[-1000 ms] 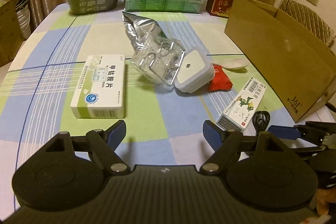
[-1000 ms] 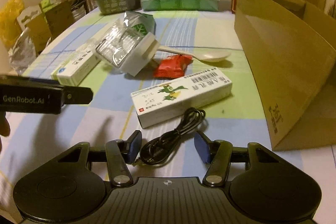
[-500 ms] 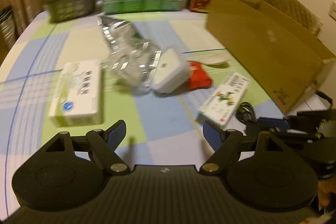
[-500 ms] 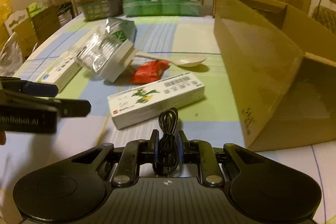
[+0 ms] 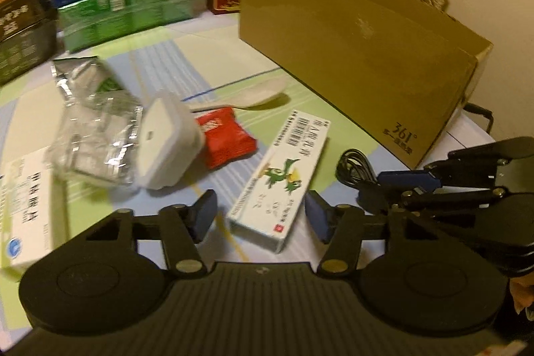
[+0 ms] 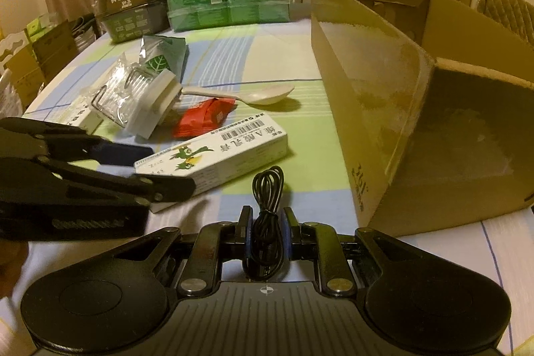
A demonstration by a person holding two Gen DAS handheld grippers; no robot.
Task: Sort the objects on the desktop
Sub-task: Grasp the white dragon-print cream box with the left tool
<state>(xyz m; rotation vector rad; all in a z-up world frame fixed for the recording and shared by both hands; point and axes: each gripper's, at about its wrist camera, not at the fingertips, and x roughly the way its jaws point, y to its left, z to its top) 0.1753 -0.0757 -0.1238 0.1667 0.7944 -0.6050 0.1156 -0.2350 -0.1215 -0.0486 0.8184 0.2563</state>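
The left gripper [image 5: 260, 217] hovers spread over the white carton [image 5: 280, 179] on the worktop [image 6: 277, 62]. The right gripper [image 6: 266, 234] pinches the black cable [image 6: 267, 199] low. Best lift it clear, then drop the coil inside the cardboard box [image 6: 434, 109] at right.
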